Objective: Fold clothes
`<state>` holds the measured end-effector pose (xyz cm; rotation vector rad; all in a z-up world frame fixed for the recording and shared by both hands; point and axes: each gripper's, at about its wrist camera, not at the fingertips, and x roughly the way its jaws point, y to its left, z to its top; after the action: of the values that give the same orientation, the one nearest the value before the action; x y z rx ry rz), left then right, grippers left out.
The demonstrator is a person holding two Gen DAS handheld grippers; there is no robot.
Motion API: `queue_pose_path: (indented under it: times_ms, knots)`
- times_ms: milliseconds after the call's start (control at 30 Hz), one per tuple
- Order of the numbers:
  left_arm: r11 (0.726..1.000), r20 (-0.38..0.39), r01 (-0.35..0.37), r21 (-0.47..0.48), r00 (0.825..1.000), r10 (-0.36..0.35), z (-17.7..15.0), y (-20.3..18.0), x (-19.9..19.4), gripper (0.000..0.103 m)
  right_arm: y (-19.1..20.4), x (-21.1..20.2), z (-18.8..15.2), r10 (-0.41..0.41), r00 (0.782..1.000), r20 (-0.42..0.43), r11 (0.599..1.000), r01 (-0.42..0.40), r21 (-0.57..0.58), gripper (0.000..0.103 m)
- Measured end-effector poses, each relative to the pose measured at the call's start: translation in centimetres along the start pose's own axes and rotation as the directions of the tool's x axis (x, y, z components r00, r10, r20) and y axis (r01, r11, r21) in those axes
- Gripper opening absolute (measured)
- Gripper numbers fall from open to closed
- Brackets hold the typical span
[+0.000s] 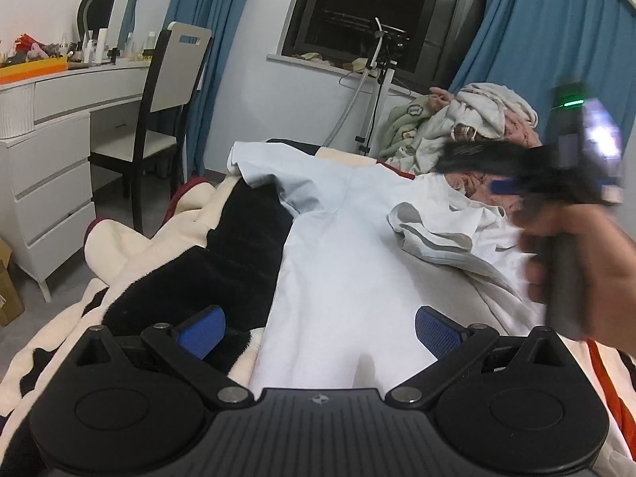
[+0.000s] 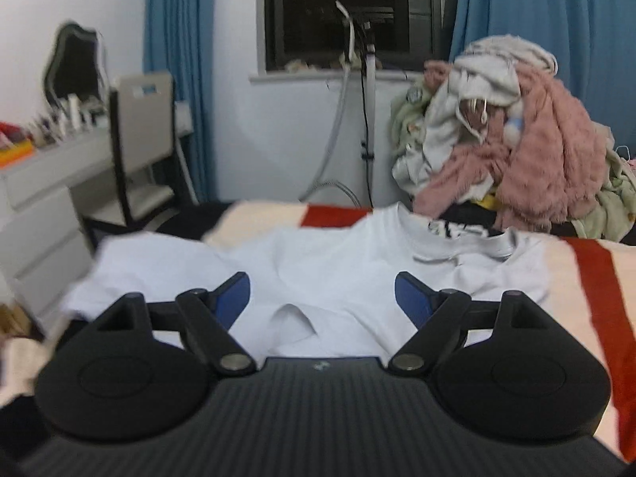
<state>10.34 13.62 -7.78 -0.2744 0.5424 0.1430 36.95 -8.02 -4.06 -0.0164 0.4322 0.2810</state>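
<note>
Both pairs of fingers are spread wide with nothing between the blue pads. On my left gripper (image 1: 320, 332) the left pad hangs over the black patch of the blanket (image 1: 222, 254) and the right pad over the white shirt (image 1: 342, 270); whether either pad touches the cloth, I cannot tell. No brand or label is readable anywhere; a small round emblem sits on each gripper body, too small to make out.

From the left wrist view, far left stands the white desk (image 1: 59, 139) crowded with bottles, then a chair (image 1: 167, 99), then the shirt spread on the bed with one sleeve reaching left and a crumpled fold near its right side. At the far right of that view my right hand (image 1: 576, 262) holds the other tool, blurred, with a green light on top; only this view shows it.

My right gripper (image 2: 322, 298) hovers released over the same white shirt (image 2: 318, 262), its collar area visible between the pads. This view alone shows dark print inside the neckline, unreadable, and the full clothes pile (image 2: 516, 143) with a pink fluffy garment behind the shirt, right of centre.
</note>
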Motion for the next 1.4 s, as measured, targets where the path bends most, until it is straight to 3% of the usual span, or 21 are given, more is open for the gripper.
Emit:
queue_pose_path:
  times_ms: [167,300,567,733,867,1267,1400]
  knots:
    - [1.000,0.028,0.002,0.023,1.000,-0.003,0.0,-1.3,-1.9,0.103,-1.4,-11.4,-0.5,0.012,0.997,0.072,0.999,-0.014,0.036,0.081]
    - [0.995,0.053,0.022,0.097,0.998,-0.027,-0.7,-3.6,-3.3,0.103,-1.9,-20.4,-3.4,-0.010,0.996,0.093,0.998,0.005,0.057,0.081]
    - [0.981,0.049,0.040,0.191,0.998,-0.050,-3.0,-6.7,-7.1,0.103,-3.9,-31.3,-11.3,-0.078,0.987,0.141,0.986,0.055,0.157,0.081]
    - [0.967,0.054,0.067,0.246,0.995,-0.082,-4.3,-8.5,-9.0,0.103,-5.1,-33.0,-13.9,-0.082,0.988,0.130,0.986,0.061,0.157,0.081]
    - [0.959,0.080,0.079,0.274,0.991,-0.104,-4.9,-9.6,-9.7,0.103,-5.8,-33.1,-13.9,-0.050,0.989,0.137,0.981,0.023,0.195,0.081]
    - [0.953,0.030,0.066,0.296,0.996,-0.078,-5.6,-9.8,-8.4,0.102,-7.9,-33.9,-13.8,-0.101,0.984,0.148,0.961,0.058,0.272,0.081]
    - [0.939,0.021,0.079,0.334,0.996,-0.091,-5.8,-10.3,-8.4,0.102,-9.2,-34.7,-13.6,-0.126,0.978,0.165,0.953,0.073,0.295,0.081]
